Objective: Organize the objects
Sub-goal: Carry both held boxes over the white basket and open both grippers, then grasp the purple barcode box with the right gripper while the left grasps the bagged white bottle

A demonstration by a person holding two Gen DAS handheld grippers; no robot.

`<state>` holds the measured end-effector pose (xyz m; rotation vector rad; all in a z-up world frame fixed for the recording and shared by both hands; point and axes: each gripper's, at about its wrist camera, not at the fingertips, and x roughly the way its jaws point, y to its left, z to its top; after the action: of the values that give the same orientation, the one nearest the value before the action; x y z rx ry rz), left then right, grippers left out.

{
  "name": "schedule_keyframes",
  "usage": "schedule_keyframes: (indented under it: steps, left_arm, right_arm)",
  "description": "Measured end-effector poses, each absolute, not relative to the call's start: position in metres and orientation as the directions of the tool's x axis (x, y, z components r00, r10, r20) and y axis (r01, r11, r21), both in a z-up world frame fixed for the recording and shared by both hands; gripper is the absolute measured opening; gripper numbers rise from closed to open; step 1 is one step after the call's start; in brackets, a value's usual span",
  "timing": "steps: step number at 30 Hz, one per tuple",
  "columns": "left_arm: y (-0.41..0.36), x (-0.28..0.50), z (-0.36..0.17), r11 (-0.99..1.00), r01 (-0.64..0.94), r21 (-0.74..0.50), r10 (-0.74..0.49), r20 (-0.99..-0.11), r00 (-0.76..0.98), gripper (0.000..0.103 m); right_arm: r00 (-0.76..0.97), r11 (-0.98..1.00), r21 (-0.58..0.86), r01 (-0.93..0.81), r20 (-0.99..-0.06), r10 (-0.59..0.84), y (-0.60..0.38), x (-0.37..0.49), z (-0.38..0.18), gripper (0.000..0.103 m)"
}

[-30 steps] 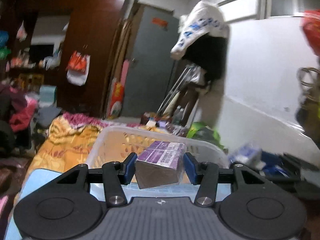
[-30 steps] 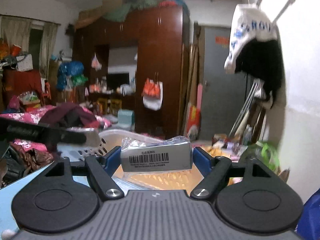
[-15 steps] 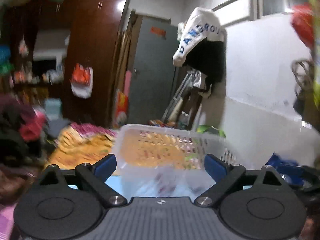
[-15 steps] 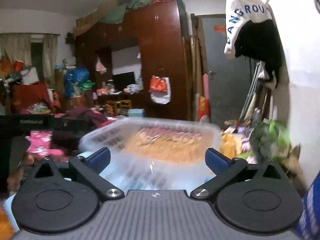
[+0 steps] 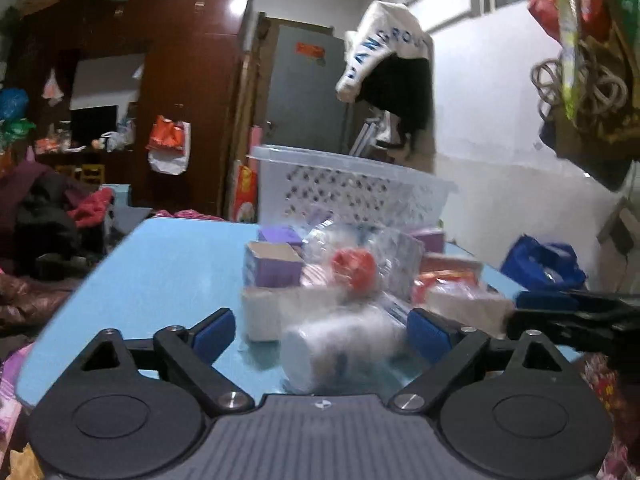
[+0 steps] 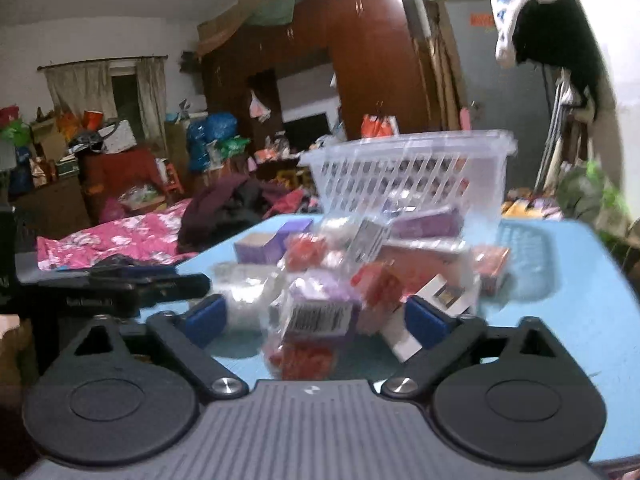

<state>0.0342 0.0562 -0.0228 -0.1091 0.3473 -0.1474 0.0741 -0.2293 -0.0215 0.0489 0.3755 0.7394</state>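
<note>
A pile of small wrapped boxes and packets, purple, red and white, lies on the blue table (image 5: 160,280). Behind it stands a clear perforated basket (image 5: 352,188), also seen in the right wrist view as the basket (image 6: 408,172). My left gripper (image 5: 320,332) hangs low at the pile's near edge, its jaws wide and closing. A blurred white wrapped packet (image 5: 336,344) lies between them, untouched by the pads. My right gripper (image 6: 316,318) is also wide and closing. A purple box with a barcode (image 6: 320,316) sits between its pads without contact.
The right gripper's black finger (image 5: 580,316) reaches in from the right of the left wrist view; the left gripper (image 6: 132,284) shows at the left of the right wrist view. Cluttered beds, a dark wardrobe (image 6: 380,60) and a white wall (image 5: 500,120) surround the table.
A second ago each gripper held a box over the basket. Both boxes were let go, both jaws opened, and both grippers dropped back down to the pile on the table.
</note>
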Motion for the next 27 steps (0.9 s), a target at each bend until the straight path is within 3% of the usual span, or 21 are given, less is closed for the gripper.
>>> schedule_keyframes:
  steps: [12,14,17,18,27]
  left_arm:
    - [0.044,0.049,-0.055,0.987,0.142,-0.077,-0.161,-0.369,0.916,0.094]
    - [0.043,0.053,-0.058,0.984,0.155,-0.085,-0.175,-0.384,0.906,0.094]
    - [0.042,0.052,-0.063,0.985,0.155,-0.081,-0.174,-0.375,0.911,0.080]
    - [0.044,0.051,-0.064,0.985,0.150,-0.090,-0.173,-0.369,0.913,0.079]
    - [0.058,0.036,-0.056,0.977,0.160,-0.138,-0.196,-0.306,0.932,0.079]
  right_arm:
    - [0.646,0.725,0.209,-0.656,-0.342,0.682,-0.221,0.072,-0.031,0.075]
    - [0.643,0.726,0.208,-0.655,-0.351,0.680,-0.219,0.073,-0.033,0.068]
    - [0.638,0.722,0.223,-0.655,-0.349,0.686,-0.220,0.077,-0.034,0.051]
    - [0.640,0.721,0.226,-0.655,-0.340,0.689,-0.222,0.077,-0.034,0.049]
    - [0.668,0.719,0.219,-0.659,-0.268,0.694,-0.233,0.066,-0.025,0.048]
